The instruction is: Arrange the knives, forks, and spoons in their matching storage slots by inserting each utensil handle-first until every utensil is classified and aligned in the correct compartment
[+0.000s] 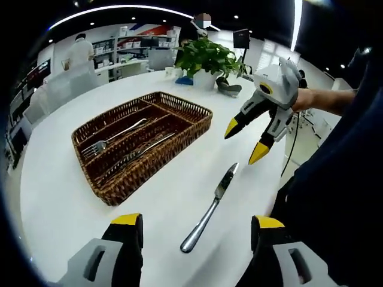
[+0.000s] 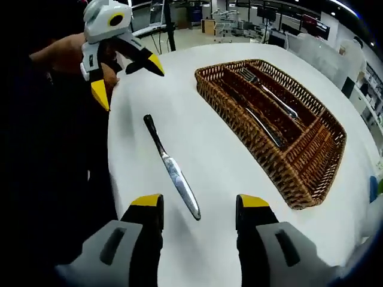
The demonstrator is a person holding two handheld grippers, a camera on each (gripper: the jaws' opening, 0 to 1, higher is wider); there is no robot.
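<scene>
- Silver table knife [image 1: 209, 209] [image 2: 172, 168] is lying on white round bench [image 1: 54, 203] [image 2: 209, 149], beside brown wicker cutlery basket [image 1: 119, 188] [image 2: 299, 179].
- Left gripper [image 1: 194, 224] [image 2: 127, 76] and right gripper [image 2: 194, 206] [image 1: 244, 139] are both hovering with fingers spread wide, gripping nothing.

Grey gripper [image 1: 246, 141] bodies, black yellow-tipped jaws

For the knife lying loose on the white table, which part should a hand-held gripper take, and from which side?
Probably mid-handle, coming down from above with the jaws across its width. The knife lies flat on the table, so only its narrow sides offer a pinch. Its rounded handle end points toward the left hand-held gripper, which is open. Gripping nearer the blade junction would leave the handle end free to enter the wicker basket first.
</scene>
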